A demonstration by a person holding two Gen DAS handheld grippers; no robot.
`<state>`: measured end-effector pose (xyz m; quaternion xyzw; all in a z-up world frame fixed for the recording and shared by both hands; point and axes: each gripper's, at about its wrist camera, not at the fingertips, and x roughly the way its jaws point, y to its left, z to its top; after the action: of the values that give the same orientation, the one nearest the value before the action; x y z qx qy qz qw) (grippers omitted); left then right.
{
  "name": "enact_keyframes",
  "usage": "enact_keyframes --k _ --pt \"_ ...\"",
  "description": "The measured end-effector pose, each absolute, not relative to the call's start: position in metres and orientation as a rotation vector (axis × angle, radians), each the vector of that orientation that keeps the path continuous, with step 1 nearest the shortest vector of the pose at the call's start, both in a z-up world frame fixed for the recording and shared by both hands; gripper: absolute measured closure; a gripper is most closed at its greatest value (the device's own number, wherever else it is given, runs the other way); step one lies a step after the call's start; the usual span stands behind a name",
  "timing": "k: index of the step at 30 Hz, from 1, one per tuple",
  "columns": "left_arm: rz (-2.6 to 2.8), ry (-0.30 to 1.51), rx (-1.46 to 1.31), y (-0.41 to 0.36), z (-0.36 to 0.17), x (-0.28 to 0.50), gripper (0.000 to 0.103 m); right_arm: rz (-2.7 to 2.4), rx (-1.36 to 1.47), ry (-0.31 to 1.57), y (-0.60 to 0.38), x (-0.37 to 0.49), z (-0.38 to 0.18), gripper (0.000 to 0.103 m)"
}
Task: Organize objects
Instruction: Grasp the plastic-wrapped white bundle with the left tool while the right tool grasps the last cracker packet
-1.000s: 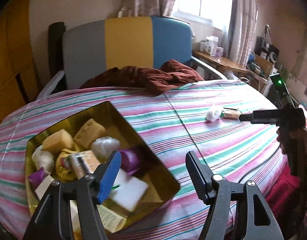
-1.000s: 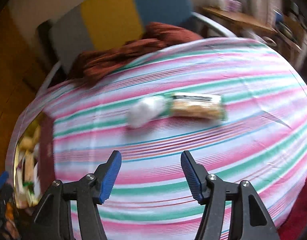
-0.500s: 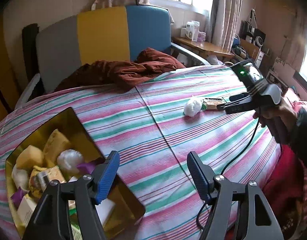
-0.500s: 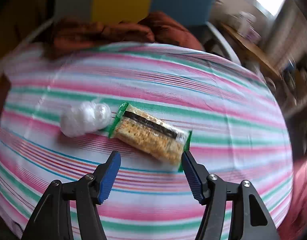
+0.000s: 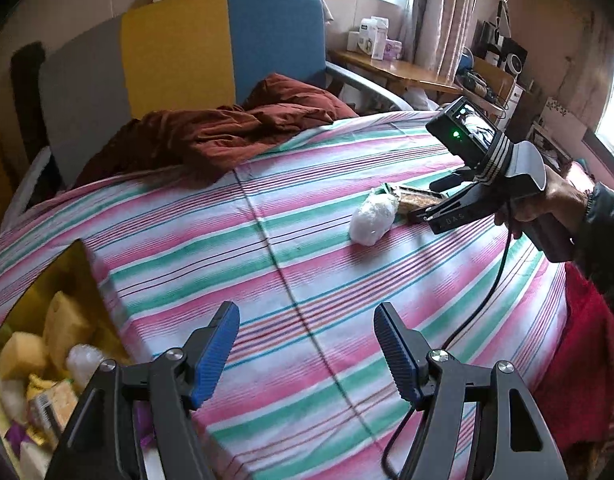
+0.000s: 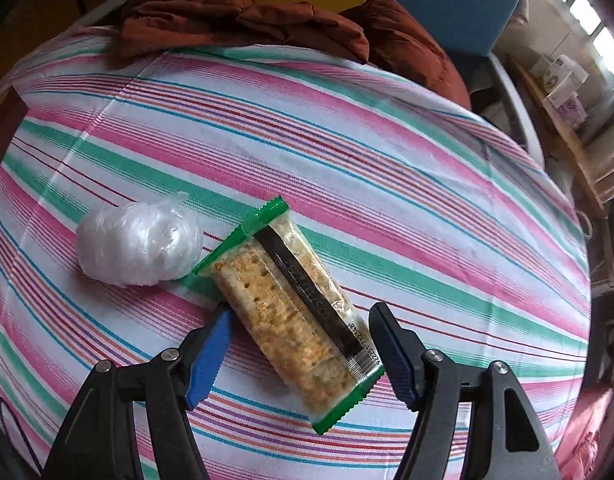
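Note:
A cracker packet with green ends [image 6: 295, 312] lies on the striped cloth [image 6: 387, 168]. A white plastic-wrapped ball [image 6: 139, 248] lies just left of it. My right gripper [image 6: 301, 340] is open, low over the packet, one finger on each side of it. In the left wrist view the right gripper [image 5: 431, 204] reaches over the packet [image 5: 415, 196] beside the ball [image 5: 373, 216]. My left gripper [image 5: 307, 344] is open and empty above the cloth. A gold tin [image 5: 71, 264] with several wrapped items sits at the lower left.
A rumpled brown cloth [image 5: 227, 132] lies at the table's far edge, before a chair with grey, yellow and blue panels [image 5: 175, 52]. A wooden shelf with boxes [image 5: 391, 64] stands at the back right. The right gripper's cable [image 5: 495, 280] hangs over the table's right side.
My right gripper has come down and forward until its fingers straddle the cracker packet. My left gripper has swung right, away from the gold tin.

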<state>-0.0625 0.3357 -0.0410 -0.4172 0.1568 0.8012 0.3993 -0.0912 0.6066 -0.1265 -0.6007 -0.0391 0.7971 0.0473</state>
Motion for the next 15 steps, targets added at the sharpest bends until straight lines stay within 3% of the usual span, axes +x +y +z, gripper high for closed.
enact_keyframes --k 5,15 --pt "1.979 0.395 -1.083 0.369 -0.051 -0.071 0.033 2.429 -1.846 -0.058 0.605 -0.073 -0.124 0.053" --pt "1.914 0.44 -1.118 0.445 -0.08 -0.091 0.033 2.417 -1.756 0.116 0.592 -0.022 -0.123 0.05"
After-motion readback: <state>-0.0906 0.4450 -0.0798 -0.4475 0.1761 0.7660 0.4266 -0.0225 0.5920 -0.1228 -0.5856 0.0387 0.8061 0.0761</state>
